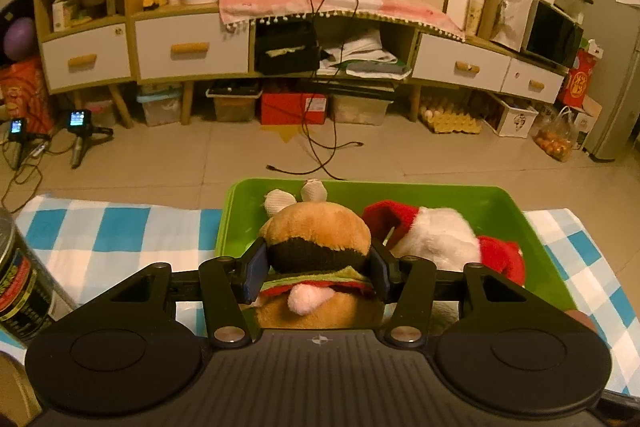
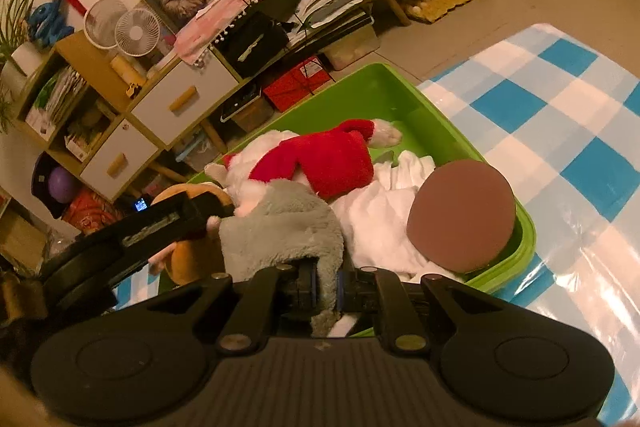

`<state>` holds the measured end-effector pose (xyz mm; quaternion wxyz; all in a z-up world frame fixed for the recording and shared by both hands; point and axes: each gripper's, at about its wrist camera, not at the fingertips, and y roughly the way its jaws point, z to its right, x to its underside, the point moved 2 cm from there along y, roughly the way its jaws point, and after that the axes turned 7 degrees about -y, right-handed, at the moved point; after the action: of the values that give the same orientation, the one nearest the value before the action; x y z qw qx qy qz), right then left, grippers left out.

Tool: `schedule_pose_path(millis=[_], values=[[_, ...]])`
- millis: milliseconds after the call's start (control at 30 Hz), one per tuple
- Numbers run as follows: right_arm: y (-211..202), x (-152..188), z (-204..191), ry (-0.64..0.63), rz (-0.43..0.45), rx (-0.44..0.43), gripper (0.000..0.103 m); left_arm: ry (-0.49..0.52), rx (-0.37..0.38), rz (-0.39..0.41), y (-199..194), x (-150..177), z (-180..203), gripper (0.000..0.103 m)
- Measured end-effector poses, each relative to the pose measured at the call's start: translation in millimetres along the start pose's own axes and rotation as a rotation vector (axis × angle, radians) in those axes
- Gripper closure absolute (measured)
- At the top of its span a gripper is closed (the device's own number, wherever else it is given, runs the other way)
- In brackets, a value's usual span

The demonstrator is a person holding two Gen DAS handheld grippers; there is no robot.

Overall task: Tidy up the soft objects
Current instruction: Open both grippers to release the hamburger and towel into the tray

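Burger plush pinched by left gripper over green bin's near-left rim, Santa plush touching at 3 o'clock. Grey plush clamped in right gripper, bin's 12 o'clock corner bare.

The left gripper is matte black with blue pads, silver pivot screws and a ribbed base.

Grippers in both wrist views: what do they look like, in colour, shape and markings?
Both are matte black. The left gripper has a ribbed body with a small compass-like mark, two round discs at its sides, angular linkage arms with silver pivot pins, and blue pads on the fingers. The right gripper looks alike, blue pads included. No sleeves or cables show.
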<state>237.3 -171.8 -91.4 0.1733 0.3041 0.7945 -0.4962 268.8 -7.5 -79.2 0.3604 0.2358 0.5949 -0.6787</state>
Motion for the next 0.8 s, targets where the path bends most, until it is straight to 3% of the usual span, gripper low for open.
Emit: schedule_pose_path(millis=[300, 500, 700, 800], values=[[-8.2, -5.2, 5.5, 0.038, 0.003, -0.044, 0.09, 0.008, 0.012, 0.006, -8.7, -3.2, 2.9, 0.038], [-26.8, -8.6, 4.6, 0.035, 0.026, -0.064, 0.066, 0.02, 0.013, 0.022, -26.2, -4.9, 5.8, 0.023], [-52.6, -8.5, 15.9, 0.058, 0.053, -0.052, 0.046, 0.003, 0.008, 0.023, -47.0, -2.0, -3.6, 0.021], [-63.2, -7.5, 25.5, 0.084, 0.055, -0.042, 0.045, -0.001, 0.002, 0.026, -58.8, 1.0, -9.5, 0.02]])
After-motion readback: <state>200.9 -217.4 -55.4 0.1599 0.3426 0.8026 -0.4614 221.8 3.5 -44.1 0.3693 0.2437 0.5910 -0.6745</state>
